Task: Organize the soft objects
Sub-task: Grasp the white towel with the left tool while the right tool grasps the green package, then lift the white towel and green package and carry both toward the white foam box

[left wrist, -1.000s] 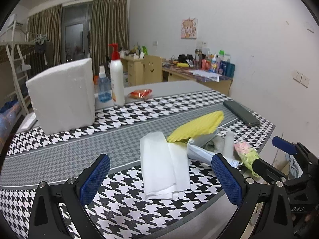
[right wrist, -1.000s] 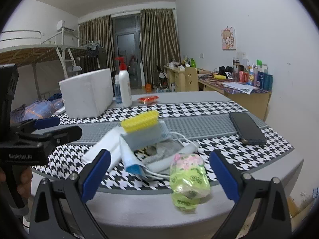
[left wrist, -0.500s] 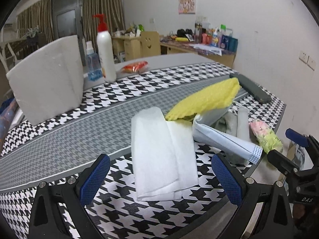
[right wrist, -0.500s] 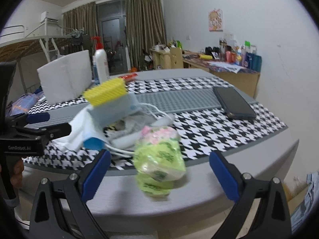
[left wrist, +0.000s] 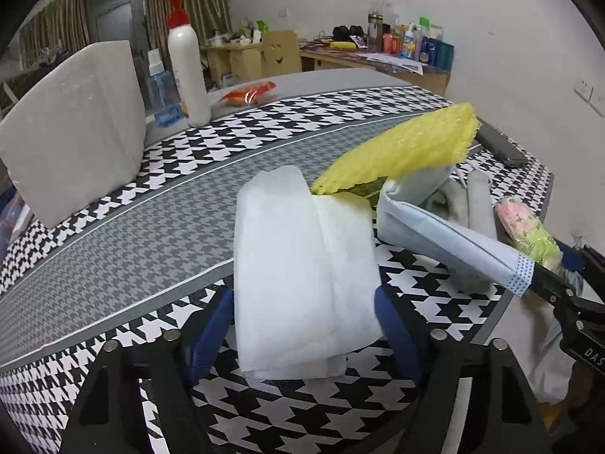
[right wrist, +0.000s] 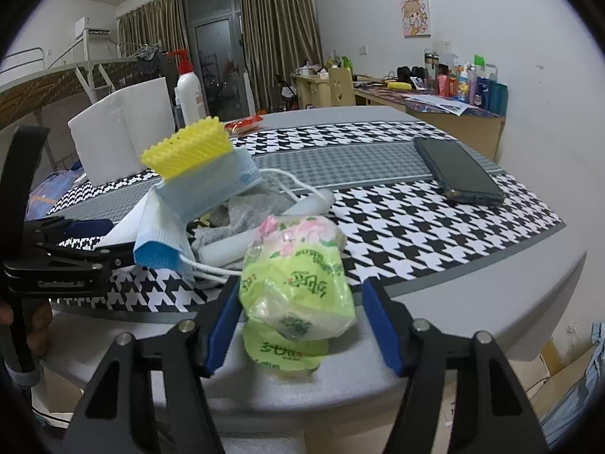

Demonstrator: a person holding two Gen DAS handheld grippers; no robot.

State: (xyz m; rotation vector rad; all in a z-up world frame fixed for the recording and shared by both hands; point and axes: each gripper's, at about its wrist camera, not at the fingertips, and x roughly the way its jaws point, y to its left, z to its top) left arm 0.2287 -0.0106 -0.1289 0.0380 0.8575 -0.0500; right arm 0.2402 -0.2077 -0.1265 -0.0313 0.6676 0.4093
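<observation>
Left wrist: left gripper jaws closing around folded white tissue, pads not pressing. Right gripper jaws closing around crinkly green tissue pack.

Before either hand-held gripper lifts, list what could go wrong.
1. The folded white tissue lies under the yellow ribbed sponge and blue face mask; lifting may topple them.
2. The green floral tissue pack sits at the grey table's edge; closing jaws could nudge it off.
</observation>
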